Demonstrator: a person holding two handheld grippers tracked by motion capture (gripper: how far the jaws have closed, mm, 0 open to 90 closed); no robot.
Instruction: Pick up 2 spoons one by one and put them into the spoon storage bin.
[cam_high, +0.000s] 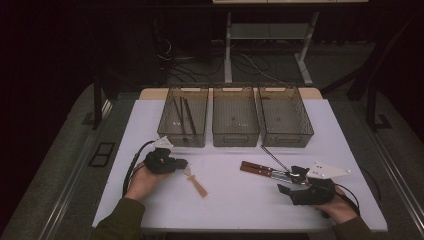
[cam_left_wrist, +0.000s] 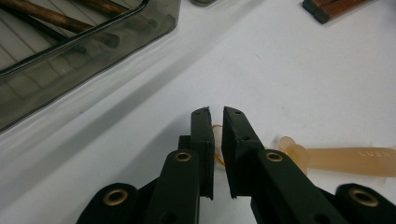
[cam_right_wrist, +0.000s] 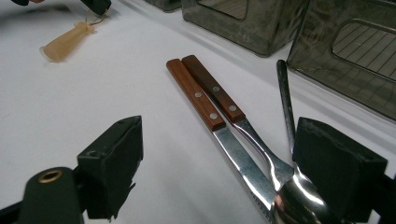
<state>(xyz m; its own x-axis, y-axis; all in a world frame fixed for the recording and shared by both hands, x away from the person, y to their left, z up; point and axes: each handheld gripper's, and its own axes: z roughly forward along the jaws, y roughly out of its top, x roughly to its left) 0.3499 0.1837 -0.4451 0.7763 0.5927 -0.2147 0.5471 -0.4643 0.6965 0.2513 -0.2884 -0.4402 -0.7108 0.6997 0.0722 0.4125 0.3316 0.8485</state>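
White counter (cam_high: 225, 200) carries a tan spatula (cam_high: 196, 184), its handle running rightward, away from the left hand-held gripper (cam_high: 181, 163). That gripper's jaws are nearly shut on the spatula's translucent head; the right hand-held gripper (cam_right_wrist: 217, 172) gapes empty.

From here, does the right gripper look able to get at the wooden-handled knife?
Probably yes: the right gripper stands open, with the knife lying flat between its jaws. The fork lies tight alongside, so both may get caught.

Left claw (cam_high: 181, 163) held low in the left hand (cam_high: 145, 177), pointing right, jaws nearly shut with a thin gap. Right claw (cam_high: 285, 182) in the right hand (cam_high: 334, 206), pointing left, jaws spread wide. Both forearms enter from the bottom.
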